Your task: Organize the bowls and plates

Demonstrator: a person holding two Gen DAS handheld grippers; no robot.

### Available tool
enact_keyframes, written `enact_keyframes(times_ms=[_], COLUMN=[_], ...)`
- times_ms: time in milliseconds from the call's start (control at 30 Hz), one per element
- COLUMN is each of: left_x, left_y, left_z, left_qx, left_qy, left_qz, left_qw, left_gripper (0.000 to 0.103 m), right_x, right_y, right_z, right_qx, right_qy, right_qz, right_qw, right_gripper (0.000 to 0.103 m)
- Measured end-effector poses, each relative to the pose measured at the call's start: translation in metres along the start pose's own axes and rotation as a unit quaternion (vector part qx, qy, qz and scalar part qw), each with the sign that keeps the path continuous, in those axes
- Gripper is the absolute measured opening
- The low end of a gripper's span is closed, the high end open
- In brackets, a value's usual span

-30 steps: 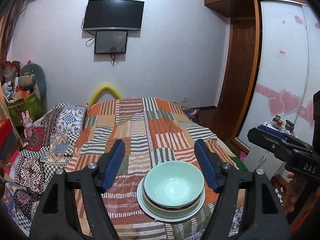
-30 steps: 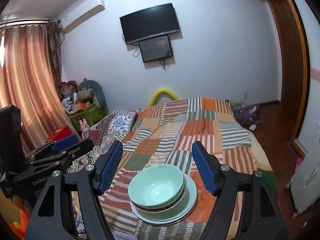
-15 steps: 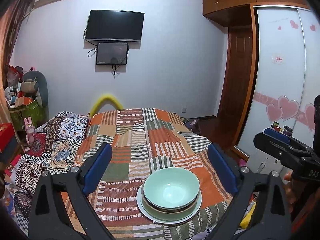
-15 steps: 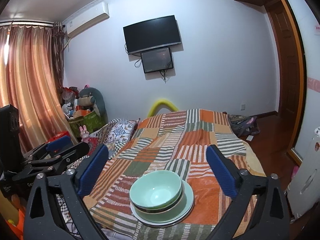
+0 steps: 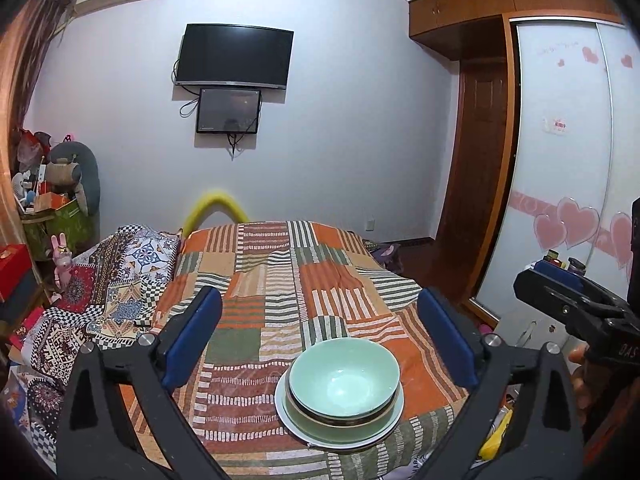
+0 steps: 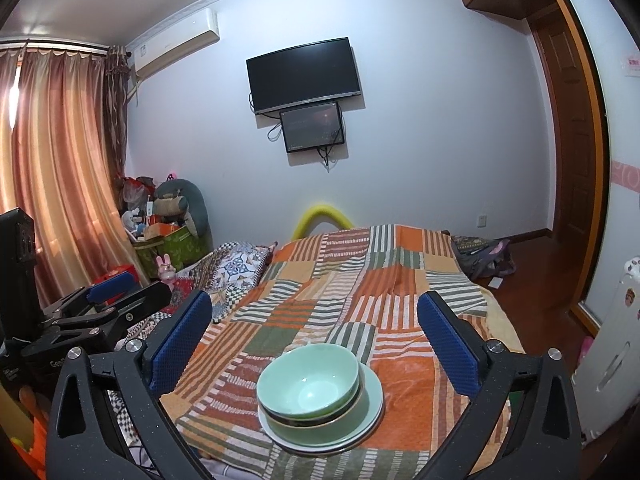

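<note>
Item: stack of crockery, set on the near end of a bed (image 5: 280, 280) covered by a striped patchwork quilt in orange, green and cream

- Top piece: pale green bowl (image 5: 344, 378) (image 6: 307, 380), upright and seen to be hollow, nested in a second bowl (image 5: 340, 416) of which only the rim and a dark band are shown
- Base piece: pale plate (image 5: 298, 420) (image 6: 370, 404), laid flat on the quilt beneath both bowls

Left gripper (image 5: 320, 340): jaws spread wide, blue pads (image 5: 192, 336) held apart at either side of the stack, nothing pinched; no contact with the crockery is seen

Right gripper (image 6: 314, 340): jaws likewise spread wide, blue pads (image 6: 448, 344) flanking the stack, nothing gripped

Each gripper is caught at the edge of the other's view, beside the bed

Surroundings: a dark television (image 5: 234, 56) is mounted on the far wall with a smaller screen (image 5: 228, 110) hung just below it; curtains (image 6: 52, 168) are drawn at the left; a wardrobe door (image 5: 560, 168) decorated with pink hearts is found at the right
</note>
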State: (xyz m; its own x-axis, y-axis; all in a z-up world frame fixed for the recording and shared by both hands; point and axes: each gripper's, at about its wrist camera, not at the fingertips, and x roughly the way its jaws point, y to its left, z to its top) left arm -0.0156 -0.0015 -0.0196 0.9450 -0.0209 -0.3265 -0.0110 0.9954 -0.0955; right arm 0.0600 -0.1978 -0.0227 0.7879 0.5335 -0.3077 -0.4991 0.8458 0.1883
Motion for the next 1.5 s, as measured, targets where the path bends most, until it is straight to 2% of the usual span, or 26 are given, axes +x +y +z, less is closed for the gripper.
enact_keyframes(times_ms=[1500], left_x=[0.0015], left_y=[0.0003], left_z=[0.0004], left_qx=[-0.003], left_qy=[0.001], left_qz=[-0.001], left_qw=[1.0], left_gripper=[0.102], right_x=[-0.0058], right_y=[0.0046], right_z=[-0.0003], right_qx=[-0.001], right_qy=[-0.002], right_qz=[0.001], right_qw=[1.0], right_gripper=[0.103])
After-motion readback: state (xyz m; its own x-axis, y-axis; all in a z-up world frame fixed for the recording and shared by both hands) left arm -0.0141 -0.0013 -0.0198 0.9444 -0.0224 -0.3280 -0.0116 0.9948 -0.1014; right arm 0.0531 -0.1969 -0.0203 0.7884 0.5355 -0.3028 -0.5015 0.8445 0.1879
